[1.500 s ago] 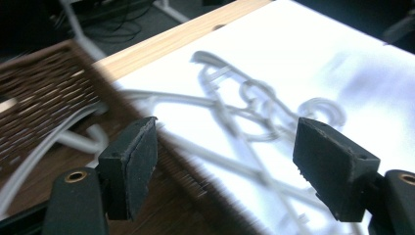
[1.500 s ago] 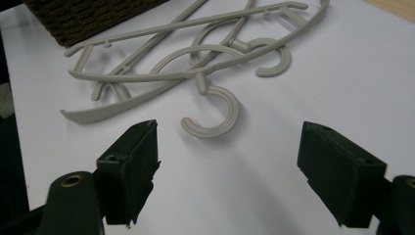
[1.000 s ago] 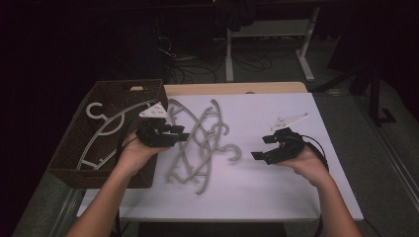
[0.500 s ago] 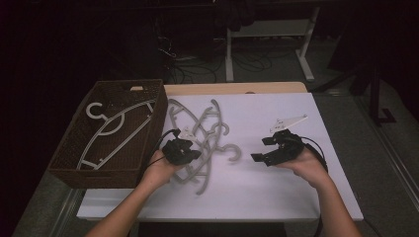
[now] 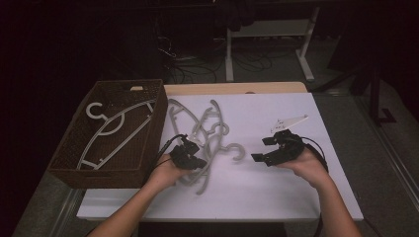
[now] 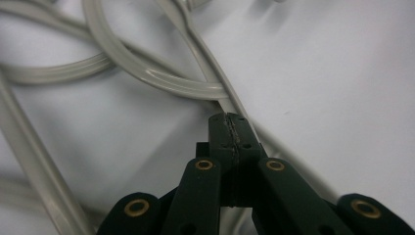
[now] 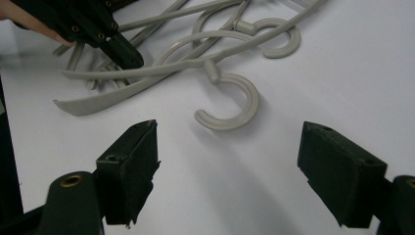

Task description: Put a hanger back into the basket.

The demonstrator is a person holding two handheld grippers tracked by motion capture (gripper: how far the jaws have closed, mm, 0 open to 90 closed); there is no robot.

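Several pale grey plastic hangers [image 5: 210, 129] lie tangled in a pile left of the table's middle. My left gripper [image 5: 197, 163] is down at the near end of that pile. Its jaws are shut, pad against pad [image 6: 230, 122], and a hanger arm [image 6: 161, 83] runs under their tips; I cannot tell whether any of it is pinched. The right gripper view shows that left gripper [image 7: 125, 56] resting on the hanger arms. My right gripper [image 5: 262, 149] hovers right of the pile, open [image 7: 230, 161], with nothing between its jaws. A hanger hook [image 7: 240, 105] lies just beyond them.
A dark wicker basket [image 5: 157, 123] stands at the table's left with one white hanger [image 5: 113, 129] inside. A white cloth [image 5: 296, 187] covers the table. A white desk frame [image 5: 230, 54] and cables stand on the dark floor behind.
My left hand came away from the basket's edge, down and toward the near end of the hanger pile, and its jaws closed. The right hand stayed where it was.
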